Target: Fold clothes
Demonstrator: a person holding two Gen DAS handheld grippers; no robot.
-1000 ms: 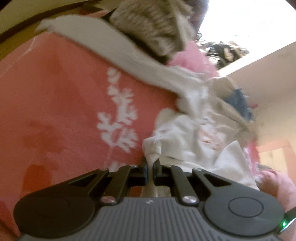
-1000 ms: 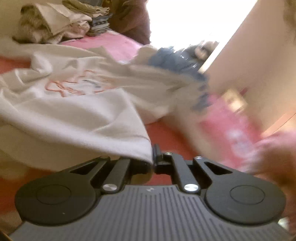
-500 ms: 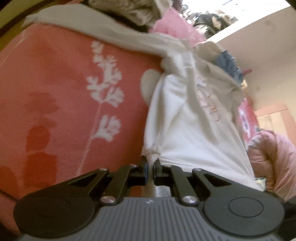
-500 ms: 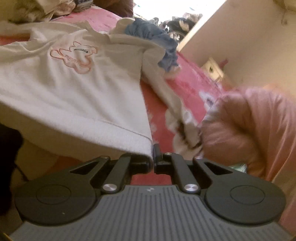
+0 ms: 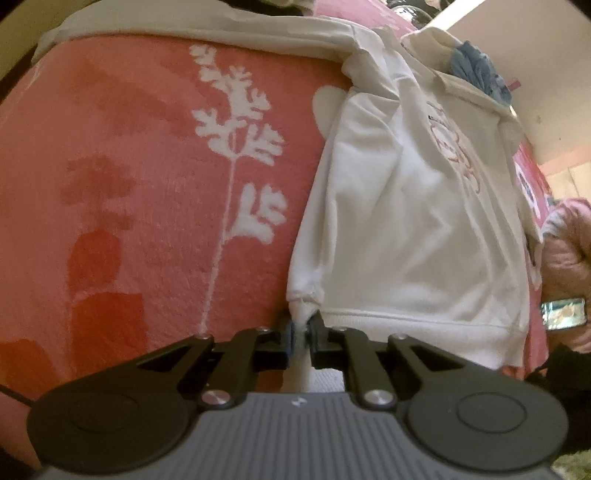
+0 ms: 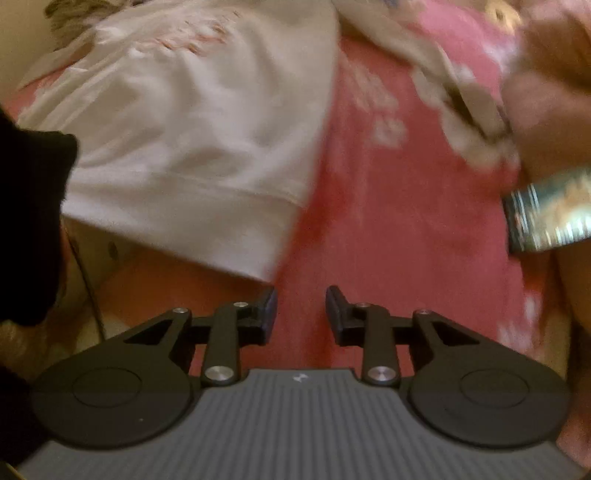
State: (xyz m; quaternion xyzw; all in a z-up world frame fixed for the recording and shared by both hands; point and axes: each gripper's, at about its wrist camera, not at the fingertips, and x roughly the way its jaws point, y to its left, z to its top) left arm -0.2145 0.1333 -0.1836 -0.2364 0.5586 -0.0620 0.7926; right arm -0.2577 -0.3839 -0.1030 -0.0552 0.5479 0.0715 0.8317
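Motion blur smears the white cotton sweatshirt (image 6: 192, 122) in the right wrist view; its pink chest print (image 6: 192, 35) is unreadable.

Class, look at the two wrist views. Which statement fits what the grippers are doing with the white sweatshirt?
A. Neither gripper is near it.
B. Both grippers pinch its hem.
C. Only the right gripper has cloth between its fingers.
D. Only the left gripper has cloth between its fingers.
D: the left gripper has a hem corner of the white sweatshirt between its fingers, while the right gripper, jaws just opened, has only the pink blanket behind its gap.
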